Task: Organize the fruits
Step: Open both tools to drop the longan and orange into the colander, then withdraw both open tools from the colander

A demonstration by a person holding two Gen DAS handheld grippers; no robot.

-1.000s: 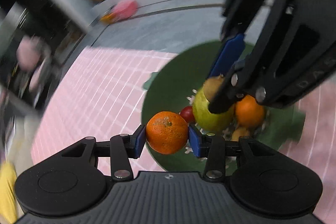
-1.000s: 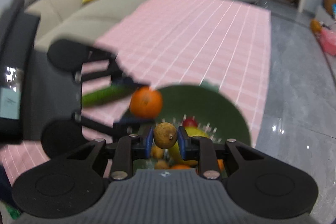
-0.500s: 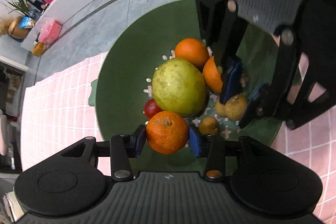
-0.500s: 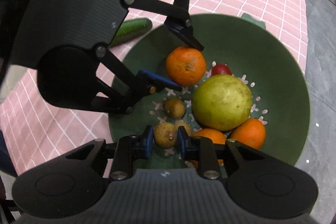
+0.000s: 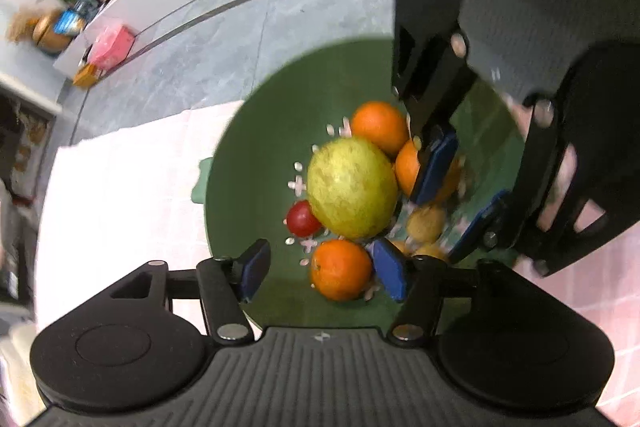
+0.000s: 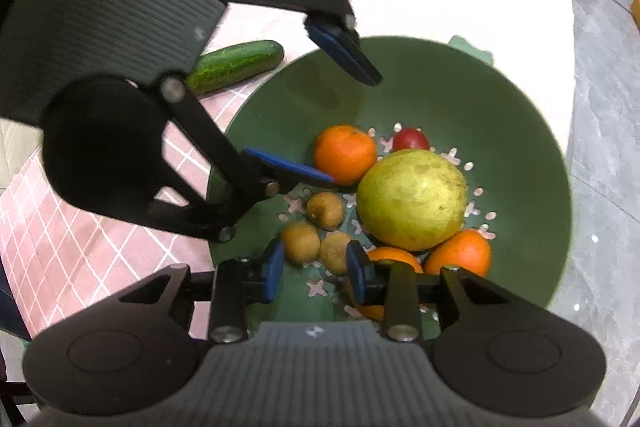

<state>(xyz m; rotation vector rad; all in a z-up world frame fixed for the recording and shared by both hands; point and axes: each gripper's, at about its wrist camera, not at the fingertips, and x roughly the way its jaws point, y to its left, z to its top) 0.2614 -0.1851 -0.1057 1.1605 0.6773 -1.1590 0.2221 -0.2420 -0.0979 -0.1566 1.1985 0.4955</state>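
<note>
Fruits sit in green bowl (image 6: 520,131): big pear-like fruit (image 6: 412,199) at bowl centre, oranges and brown kiwis around it. We see left gripper (image 5: 320,269) opening, orange (image 5: 341,275) between jaws, right pad touching it, left pad clear. Right gripper (image 6: 316,269) opening, small brown kiwi (image 6: 336,251) between pads, seemingly loose. We judge kiwi light, soft, easily bruised; take across middle. Orange firm, round, apt to roll. Cucumber (image 6: 236,66) lies outside bowl rim.
</note>
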